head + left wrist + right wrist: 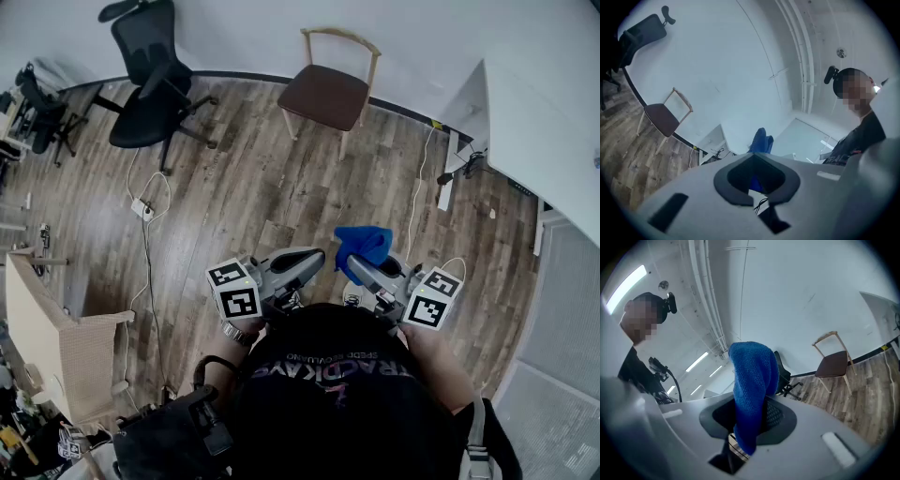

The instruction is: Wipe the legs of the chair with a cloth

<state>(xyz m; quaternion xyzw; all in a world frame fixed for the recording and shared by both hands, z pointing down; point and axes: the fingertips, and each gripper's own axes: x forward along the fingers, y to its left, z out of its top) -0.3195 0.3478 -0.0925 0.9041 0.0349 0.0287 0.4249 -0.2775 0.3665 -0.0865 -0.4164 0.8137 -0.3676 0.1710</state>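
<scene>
The wooden chair (pixel 328 89) with a brown seat stands on its thin pale legs by the far wall, well ahead of both grippers; it also shows in the left gripper view (pixel 663 117) and the right gripper view (pixel 834 362). My right gripper (pixel 354 265) is held close to my body, shut on a blue cloth (pixel 364 246). In its own view the cloth (pixel 752 380) sticks up from between the jaws of the right gripper (pixel 750 401). My left gripper (pixel 317 257) sits just left of it, jaws together with nothing in them (pixel 755 155). The cloth (pixel 761 139) shows just beyond.
A black office chair (pixel 150 80) stands at the far left, another (pixel 37 112) at the left edge. Cables and a power strip (pixel 141 208) lie on the wood floor. A white desk (pixel 539 131) fills the right. A cardboard box (pixel 56 337) is at my left.
</scene>
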